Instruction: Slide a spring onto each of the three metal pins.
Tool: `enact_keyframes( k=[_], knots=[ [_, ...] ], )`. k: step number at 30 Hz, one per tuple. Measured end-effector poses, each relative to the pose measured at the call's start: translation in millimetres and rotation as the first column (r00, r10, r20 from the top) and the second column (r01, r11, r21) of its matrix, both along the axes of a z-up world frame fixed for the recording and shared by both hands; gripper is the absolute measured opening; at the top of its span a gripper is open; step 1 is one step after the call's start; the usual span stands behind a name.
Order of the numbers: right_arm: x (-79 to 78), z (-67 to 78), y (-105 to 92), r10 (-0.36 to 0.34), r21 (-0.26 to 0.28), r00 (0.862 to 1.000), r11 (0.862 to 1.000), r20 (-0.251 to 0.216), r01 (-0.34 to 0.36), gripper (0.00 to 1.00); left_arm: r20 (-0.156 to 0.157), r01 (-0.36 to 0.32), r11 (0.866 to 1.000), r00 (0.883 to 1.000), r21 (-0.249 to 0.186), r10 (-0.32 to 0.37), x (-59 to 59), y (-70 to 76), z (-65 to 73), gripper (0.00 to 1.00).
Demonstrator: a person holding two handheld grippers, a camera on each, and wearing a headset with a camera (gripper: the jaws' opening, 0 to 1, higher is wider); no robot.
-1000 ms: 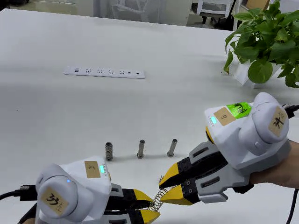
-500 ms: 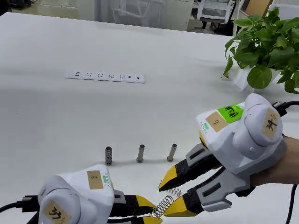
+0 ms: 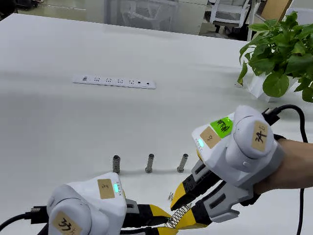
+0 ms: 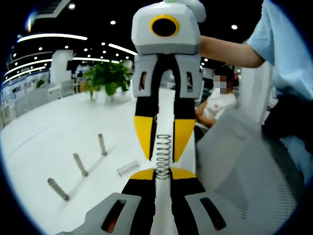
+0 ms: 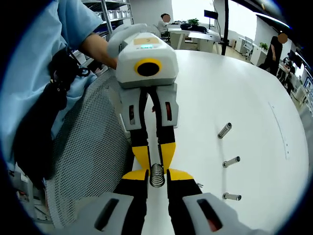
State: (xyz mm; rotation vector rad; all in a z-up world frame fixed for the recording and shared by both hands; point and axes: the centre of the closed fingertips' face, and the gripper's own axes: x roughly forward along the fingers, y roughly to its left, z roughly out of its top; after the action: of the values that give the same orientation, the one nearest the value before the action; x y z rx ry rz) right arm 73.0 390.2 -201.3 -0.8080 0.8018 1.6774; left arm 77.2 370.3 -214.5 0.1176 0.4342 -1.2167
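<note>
Between the closed-down fingers of the left gripper (image 3: pixel 165 224), one end of the spring (image 3: pixel 179 214) is clamped; its other end is flanked by the narrowly parted right gripper (image 3: pixel 176 216). Three pins (image 3: pixel 149 163) are stood beyond the fingertips.

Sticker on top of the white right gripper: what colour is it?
The sticker is bright green with dark writing; clearest in the head view.
</note>
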Motion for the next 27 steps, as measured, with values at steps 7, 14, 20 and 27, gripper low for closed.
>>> enact_keyframes(
  k=[7,14,20,27],
  knots=[
    [0.3,-2.6,0.8,0.001,-0.007,1.000,1.000,-0.016,-0.001,0.14,-0.003,-0.010,1.000,1.000,-0.013,0.010,2.3,0.3,1.4,0.09],
    [-0.9,-2.7,2.8,0.005,-0.008,1.000,1.000,-0.020,-0.005,0.13,0.001,-0.007,1.000,1.000,-0.013,0.007,3.0,-0.5,1.6,0.09],
    [-1.3,-3.2,1.5,0.011,-0.019,1.000,1.000,-0.016,-0.012,0.13,0.000,-0.007,1.000,1.000,-0.014,0.007,2.7,-0.5,1.7,0.09],
    [-2.1,-5.9,-1.0,0.022,-0.037,1.000,0.999,-0.011,-0.022,0.13,0.004,-0.011,1.000,1.000,-0.007,0.011,2.3,-0.5,0.2,0.10]
  ],
)
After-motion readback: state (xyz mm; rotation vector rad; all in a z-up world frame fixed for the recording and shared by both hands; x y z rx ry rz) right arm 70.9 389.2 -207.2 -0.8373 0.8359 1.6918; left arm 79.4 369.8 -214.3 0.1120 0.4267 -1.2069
